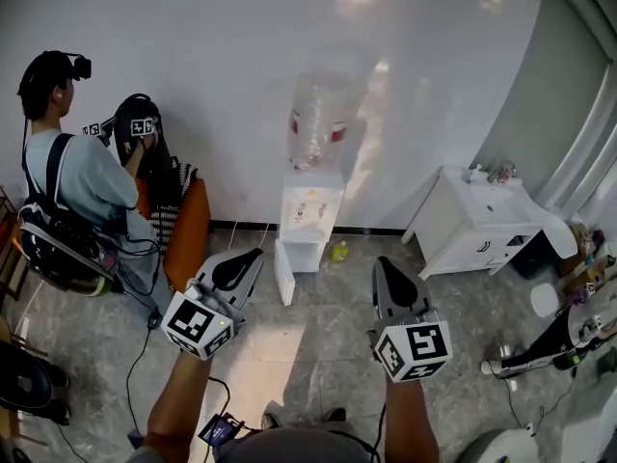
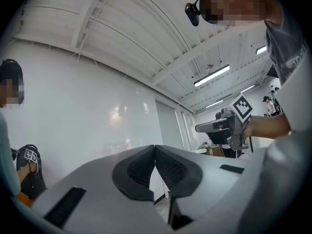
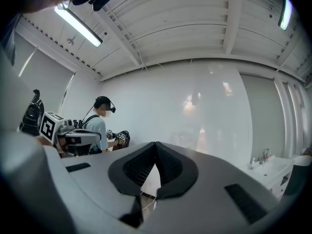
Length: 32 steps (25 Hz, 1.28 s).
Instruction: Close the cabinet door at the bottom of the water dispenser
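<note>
Closest up, left gripper (image 1: pixel 253 256) is pinched together with nothing in it; right gripper (image 1: pixel 386 262) same deal, empty; farther off across the tiled floor (image 1: pixel 318 345), water dispenser (image 1: pixel 313 210) sits against the wall (image 1: pixel 212 85); its bottom cabinet door (image 1: pixel 284 276) hangs open, swung out leftward.

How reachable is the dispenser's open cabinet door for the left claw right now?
Probably not yet: the left claw is shut and held well short of the open cabinet door. Only floor lies between, so stepping closer should do.
</note>
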Available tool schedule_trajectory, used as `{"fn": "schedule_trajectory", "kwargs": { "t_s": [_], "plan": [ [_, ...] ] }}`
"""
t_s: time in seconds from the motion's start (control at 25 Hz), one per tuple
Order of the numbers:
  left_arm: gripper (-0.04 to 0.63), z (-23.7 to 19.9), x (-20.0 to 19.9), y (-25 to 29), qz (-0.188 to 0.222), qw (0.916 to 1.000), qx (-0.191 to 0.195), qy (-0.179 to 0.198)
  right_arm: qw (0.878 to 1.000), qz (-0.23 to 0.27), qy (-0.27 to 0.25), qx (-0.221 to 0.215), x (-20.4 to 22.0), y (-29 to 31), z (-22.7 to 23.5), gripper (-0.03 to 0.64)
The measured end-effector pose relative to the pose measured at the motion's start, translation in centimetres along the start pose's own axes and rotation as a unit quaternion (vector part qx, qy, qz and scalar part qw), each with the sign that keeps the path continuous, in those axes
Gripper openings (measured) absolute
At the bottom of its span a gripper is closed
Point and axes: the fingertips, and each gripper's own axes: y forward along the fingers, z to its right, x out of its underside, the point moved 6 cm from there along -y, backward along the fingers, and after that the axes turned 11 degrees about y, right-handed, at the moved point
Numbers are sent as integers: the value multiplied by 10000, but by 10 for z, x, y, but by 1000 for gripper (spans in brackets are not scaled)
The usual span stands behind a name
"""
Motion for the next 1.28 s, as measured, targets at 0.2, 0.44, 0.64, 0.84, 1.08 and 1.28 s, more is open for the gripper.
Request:
{"fn": "schedule_trajectory", "kwargs": {
  "t_s": [0.2, 0.44, 0.64, 0.84, 1.08, 1.28],
  "plan": [
    [17, 0, 4, 13, -32, 10000, 22, -18, 9999, 25, 139, -93, -1, 8, 10, 29],
    [17, -6, 14, 41, -237, 9997, -85, -21, 9995, -19, 260, -172, 1, 35, 42, 29],
    [17, -4, 18, 69, -426, 9988, -236, 60, 9986, -63, 379, -356, 6, 58, 77, 29],
    [17, -3, 23, 101, -566, 9972, -483, 111, 9968, -114, 464, -633, 9, 87, 112, 29],
    [17, -2, 24, 134, -773, 9940, -752, 181, 9938, -165, 553, -951, 6, 119, 147, 29],
    [17, 4, 25, 158, -883, 9915, -924, 234, 9912, -163, 608, -1164, 3, 135, 174, 29]
  ]
}}
